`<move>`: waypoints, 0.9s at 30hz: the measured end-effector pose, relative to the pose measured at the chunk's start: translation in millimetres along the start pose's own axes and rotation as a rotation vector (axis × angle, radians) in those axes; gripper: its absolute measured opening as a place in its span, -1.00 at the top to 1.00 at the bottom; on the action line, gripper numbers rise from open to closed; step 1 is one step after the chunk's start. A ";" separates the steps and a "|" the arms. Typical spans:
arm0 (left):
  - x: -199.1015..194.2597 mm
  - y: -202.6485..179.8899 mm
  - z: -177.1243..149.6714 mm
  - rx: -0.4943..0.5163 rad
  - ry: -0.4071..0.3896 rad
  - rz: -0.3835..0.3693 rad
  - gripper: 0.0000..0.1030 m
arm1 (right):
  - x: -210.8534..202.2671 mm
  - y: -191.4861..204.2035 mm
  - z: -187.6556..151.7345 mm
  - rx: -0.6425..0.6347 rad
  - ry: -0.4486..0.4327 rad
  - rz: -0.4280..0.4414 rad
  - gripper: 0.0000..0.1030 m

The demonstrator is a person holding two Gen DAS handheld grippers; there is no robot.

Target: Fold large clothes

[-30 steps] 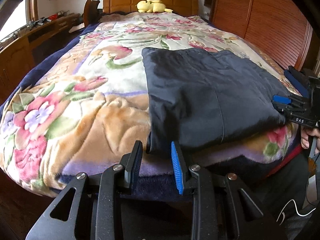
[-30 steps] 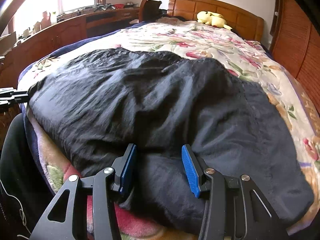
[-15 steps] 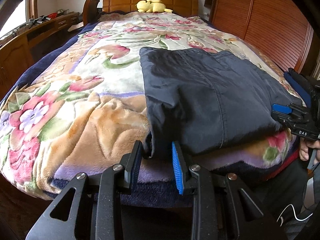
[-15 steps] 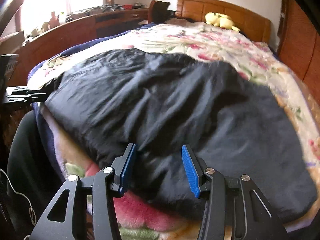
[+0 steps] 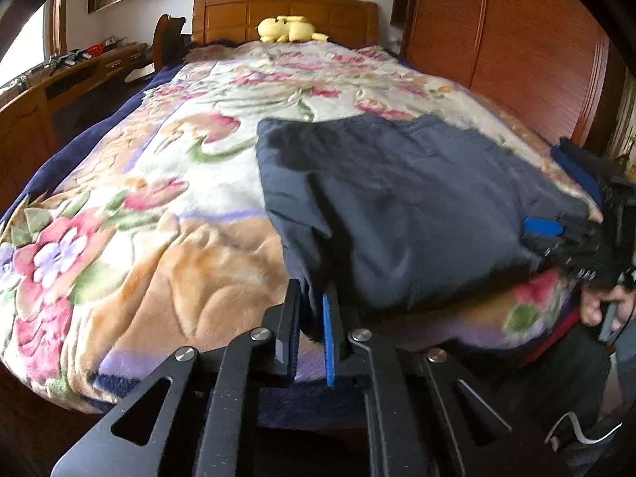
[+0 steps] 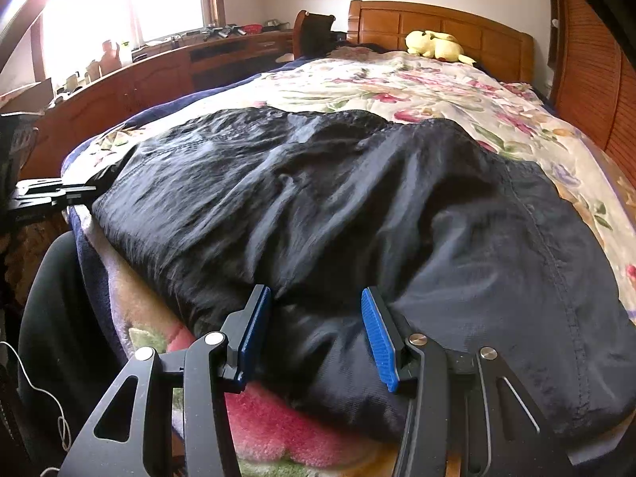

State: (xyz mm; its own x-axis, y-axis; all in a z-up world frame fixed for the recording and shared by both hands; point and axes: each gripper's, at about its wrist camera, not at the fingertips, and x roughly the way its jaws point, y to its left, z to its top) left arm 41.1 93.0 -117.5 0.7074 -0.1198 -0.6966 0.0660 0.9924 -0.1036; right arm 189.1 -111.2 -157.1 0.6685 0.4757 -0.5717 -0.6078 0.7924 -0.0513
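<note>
A large dark navy garment [image 5: 401, 206] lies partly folded on the floral blanket [image 5: 167, 214] at the foot of the bed; it fills the right wrist view [image 6: 357, 214]. My left gripper [image 5: 312, 334] is shut on the garment's near left corner. My right gripper [image 6: 314, 334] is open, its fingers astride the garment's near edge fold; it also shows at the right of the left wrist view [image 5: 564, 234]. The left gripper shows at the left edge of the right wrist view [image 6: 51, 194].
A yellow plush toy [image 5: 288, 28] lies by the wooden headboard [image 5: 284, 12]. A wooden wardrobe [image 5: 505, 39] stands right of the bed. A long wooden desk [image 6: 159, 75] with small items runs along the left under the window.
My left gripper has closed on the garment's corner and lifted it slightly. My right gripper stays open and has shifted a little at the garment's edge.
</note>
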 end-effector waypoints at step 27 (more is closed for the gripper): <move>48.9 -305.7 142.8 0.405 -0.036 -0.484 0.88 | -156.1 -116.5 -65.4 0.167 -0.037 -0.348 0.05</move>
State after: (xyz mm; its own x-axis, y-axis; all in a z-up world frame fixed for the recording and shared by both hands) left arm 156.0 -212.3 -18.6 0.5536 -0.5640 -0.6127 0.6406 0.7586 -0.1195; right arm 127.5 -302.8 -115.4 0.8395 0.1784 -0.5133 -0.2658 0.9587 -0.1016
